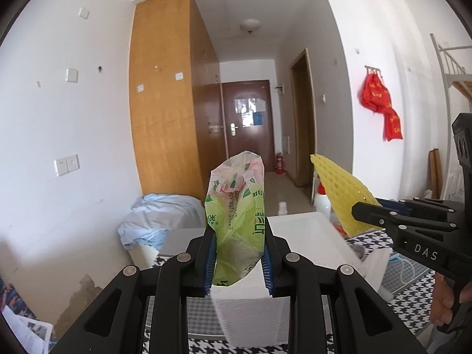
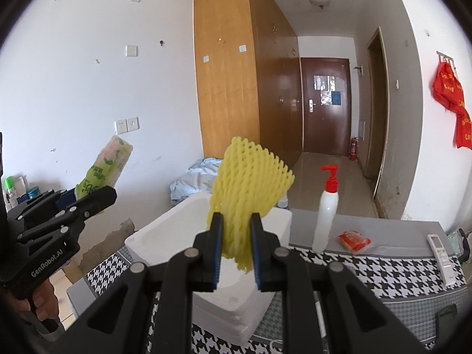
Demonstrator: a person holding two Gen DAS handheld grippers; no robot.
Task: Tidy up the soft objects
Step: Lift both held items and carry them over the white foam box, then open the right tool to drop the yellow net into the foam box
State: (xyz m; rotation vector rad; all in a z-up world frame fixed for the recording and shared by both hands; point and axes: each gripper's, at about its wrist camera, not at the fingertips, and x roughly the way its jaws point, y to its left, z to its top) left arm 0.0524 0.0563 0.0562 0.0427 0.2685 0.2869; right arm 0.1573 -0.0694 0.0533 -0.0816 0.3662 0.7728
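- Tissue pack, green with pink flowers, stands upright in the left claw, clamped between its blue pads, held above the near edge of the white foam box.
- Foam box sits on the houndstooth-covered worktop, open side up.
- Yellow foam net is pinched in the right claw, raised over the box.
- Right of the box stand a white pump bottle, a small red packet and a remote control.
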